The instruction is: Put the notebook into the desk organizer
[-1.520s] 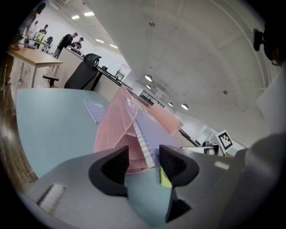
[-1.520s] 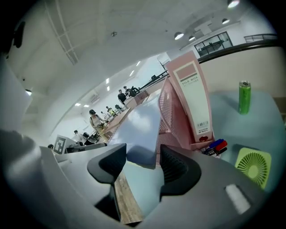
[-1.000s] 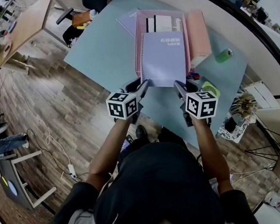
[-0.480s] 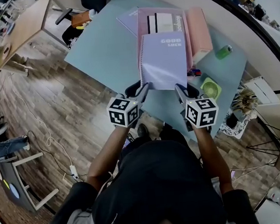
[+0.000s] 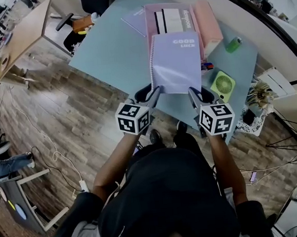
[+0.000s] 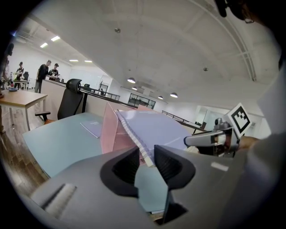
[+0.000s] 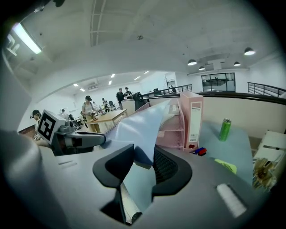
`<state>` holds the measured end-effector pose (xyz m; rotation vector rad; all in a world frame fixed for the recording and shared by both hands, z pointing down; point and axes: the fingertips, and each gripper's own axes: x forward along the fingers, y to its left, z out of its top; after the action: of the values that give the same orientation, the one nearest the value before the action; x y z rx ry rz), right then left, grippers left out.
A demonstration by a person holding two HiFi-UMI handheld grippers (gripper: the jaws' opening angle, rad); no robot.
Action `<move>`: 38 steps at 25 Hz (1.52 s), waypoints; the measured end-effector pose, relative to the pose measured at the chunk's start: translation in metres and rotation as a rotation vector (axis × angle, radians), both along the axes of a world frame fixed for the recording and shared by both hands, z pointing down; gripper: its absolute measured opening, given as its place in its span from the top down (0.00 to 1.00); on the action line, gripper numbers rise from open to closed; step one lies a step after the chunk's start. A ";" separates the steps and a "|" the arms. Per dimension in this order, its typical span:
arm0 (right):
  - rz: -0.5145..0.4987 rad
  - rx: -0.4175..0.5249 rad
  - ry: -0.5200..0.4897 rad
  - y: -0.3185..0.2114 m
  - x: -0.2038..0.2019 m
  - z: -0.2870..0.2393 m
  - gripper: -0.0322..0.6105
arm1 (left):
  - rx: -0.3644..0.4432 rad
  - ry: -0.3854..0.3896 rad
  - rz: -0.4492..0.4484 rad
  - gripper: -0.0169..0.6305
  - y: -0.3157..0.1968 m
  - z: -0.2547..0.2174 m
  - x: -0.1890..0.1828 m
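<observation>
1. The left gripper (image 5: pixel 155 91) (image 6: pixel 146 157) pinches the notebook (image 5: pixel 176 62) (image 6: pixel 163 129) at its near left corner. The spiral-bound edge sits between the jaws with the pads pressed on it.
2. The right gripper (image 5: pixel 191 92) (image 7: pixel 144 157) grips the near right corner. Its jaws have just been closing, and the cover is now clamped between them.
3. The notebook is held between the two grippers, clear of the table (image 5: pixel 109 51). It slopes up and away from both grippers.
4. Its far edge lies over the pink organizer (image 5: pixel 152 17) (image 7: pixel 172 123), straight ahead of the grippers. Whether the two touch cannot be told.
5. A pink box file (image 5: pixel 208 25) (image 7: pixel 192 117) stands ahead and to the right of the right gripper, just beside the organizer.
6. A green can (image 5: pixel 233 44) (image 7: pixel 225 129) stands further right of the right gripper, beyond the box file.
7. A green fan (image 5: pixel 222 84) (image 7: pixel 225 166) lies close to the right gripper, on its right.
8. Red and blue pens (image 5: pixel 207 66) (image 7: pixel 199 151) lie between the fan and the box file.
9. A second notebook (image 5: pixel 133 17) (image 6: pixel 91 129) lies flat ahead and left of the left gripper, beside the organizer.
</observation>
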<state>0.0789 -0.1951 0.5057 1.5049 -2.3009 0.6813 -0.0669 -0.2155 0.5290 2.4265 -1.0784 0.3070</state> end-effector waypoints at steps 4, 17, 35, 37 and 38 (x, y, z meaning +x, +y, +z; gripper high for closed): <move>0.021 0.014 -0.001 0.016 -0.003 -0.004 0.76 | 0.017 0.006 0.021 0.72 0.014 -0.005 -0.003; 0.014 0.019 -0.024 0.054 0.003 0.002 0.76 | 0.024 -0.014 0.009 0.72 0.054 -0.006 0.002; -0.072 -0.030 -0.027 0.116 0.017 0.031 0.76 | -0.045 -0.026 -0.075 0.72 0.128 0.023 0.015; -0.076 -0.036 -0.026 0.118 0.018 0.036 0.76 | -0.055 -0.027 -0.079 0.72 0.130 0.029 0.016; -0.077 -0.038 -0.024 0.119 0.019 0.038 0.76 | -0.060 -0.028 -0.080 0.72 0.131 0.032 0.017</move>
<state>0.0979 -0.0758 0.5436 1.3918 -2.3367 0.7215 -0.0501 -0.0845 0.5610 2.3267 -1.1579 0.3423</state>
